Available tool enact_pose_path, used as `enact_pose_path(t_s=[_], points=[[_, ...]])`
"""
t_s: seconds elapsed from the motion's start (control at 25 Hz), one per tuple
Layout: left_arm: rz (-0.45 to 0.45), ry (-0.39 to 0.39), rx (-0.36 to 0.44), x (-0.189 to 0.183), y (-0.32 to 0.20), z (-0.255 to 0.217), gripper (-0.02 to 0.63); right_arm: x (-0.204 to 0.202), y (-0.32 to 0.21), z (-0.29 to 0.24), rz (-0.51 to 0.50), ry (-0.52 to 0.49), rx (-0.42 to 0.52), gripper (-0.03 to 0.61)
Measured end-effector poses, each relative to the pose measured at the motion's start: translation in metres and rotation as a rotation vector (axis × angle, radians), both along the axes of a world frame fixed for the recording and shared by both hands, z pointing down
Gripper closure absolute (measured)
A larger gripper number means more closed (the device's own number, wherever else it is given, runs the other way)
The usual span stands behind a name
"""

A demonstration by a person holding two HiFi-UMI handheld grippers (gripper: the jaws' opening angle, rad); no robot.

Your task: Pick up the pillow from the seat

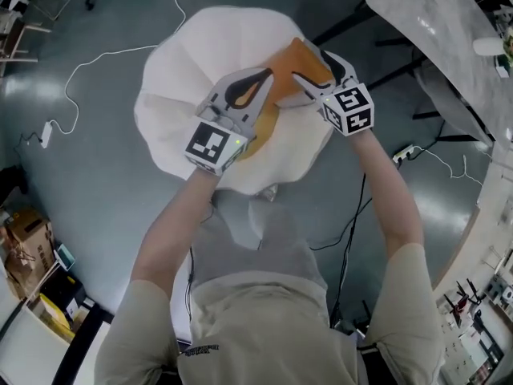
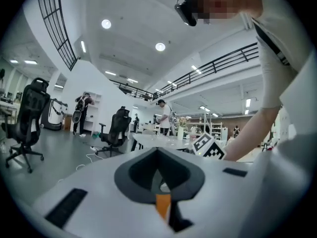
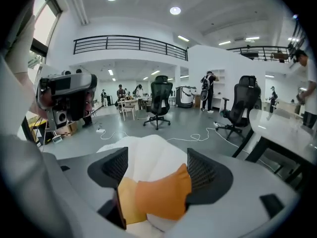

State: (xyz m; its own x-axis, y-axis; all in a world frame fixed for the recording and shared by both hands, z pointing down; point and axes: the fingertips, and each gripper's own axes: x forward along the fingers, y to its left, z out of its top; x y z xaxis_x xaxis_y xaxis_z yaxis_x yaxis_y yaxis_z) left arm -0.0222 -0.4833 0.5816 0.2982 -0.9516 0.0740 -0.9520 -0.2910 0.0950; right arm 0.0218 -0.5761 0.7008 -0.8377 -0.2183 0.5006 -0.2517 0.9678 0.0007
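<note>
An orange pillow (image 1: pixel 298 57) lies on a round white seat (image 1: pixel 200 46) below me. My right gripper (image 1: pixel 314 70) reaches down over it from the right. In the right gripper view its jaws stand apart with a corner of the pillow (image 3: pixel 161 195) between them, the cloth lying against the right-hand pad, and the white seat (image 3: pixel 148 150) beyond. My left gripper (image 1: pixel 267 76) lies over the pillow's left edge. In the left gripper view its (image 2: pixel 158 151) tips meet, and only a thin orange strip shows low in the gap behind them.
A pale marbled table (image 1: pixel 433 14) stands at the upper right, with a white cable (image 1: pixel 88 61) and a power strip (image 1: pixel 405 152) on the grey floor. Cardboard boxes (image 1: pixel 28 231) sit at the lower left. Office chairs (image 3: pixel 159 100) and people stand farther off.
</note>
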Motion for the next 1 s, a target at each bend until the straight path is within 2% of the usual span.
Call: enact_pose_path(t_s=[0.24, 0.36, 0.6, 0.76, 0.84, 1.0], points=[[-0.032, -0.003, -0.054, -0.001, -0.034, 0.091, 0.604, 0.000, -0.032, 0.096, 0.007, 0.085, 0.008, 0.193], [-0.015, -0.001, -0.079, 0.007, -0.047, 0.136, 0.604, 0.004, -0.050, 0.133, 0.034, 0.105, -0.004, 0.179], [0.042, 0.023, -0.090, 0.013, -0.058, 0.195, 0.604, 0.025, -0.085, 0.198, 0.191, 0.052, -0.148, 0.138], [0.065, -0.011, -0.101, 0.011, -0.061, 0.213, 0.604, 0.029, -0.091, 0.217, 0.229, 0.007, -0.230, 0.137], [0.063, -0.013, -0.113, 0.007, -0.060, 0.219, 0.604, 0.027, -0.082, 0.227, 0.209, 0.026, -0.249, 0.163], [0.055, 0.003, -0.140, 0.004, -0.052, 0.224, 0.604, 0.017, -0.047, 0.241, 0.153, 0.112, -0.244, 0.283]])
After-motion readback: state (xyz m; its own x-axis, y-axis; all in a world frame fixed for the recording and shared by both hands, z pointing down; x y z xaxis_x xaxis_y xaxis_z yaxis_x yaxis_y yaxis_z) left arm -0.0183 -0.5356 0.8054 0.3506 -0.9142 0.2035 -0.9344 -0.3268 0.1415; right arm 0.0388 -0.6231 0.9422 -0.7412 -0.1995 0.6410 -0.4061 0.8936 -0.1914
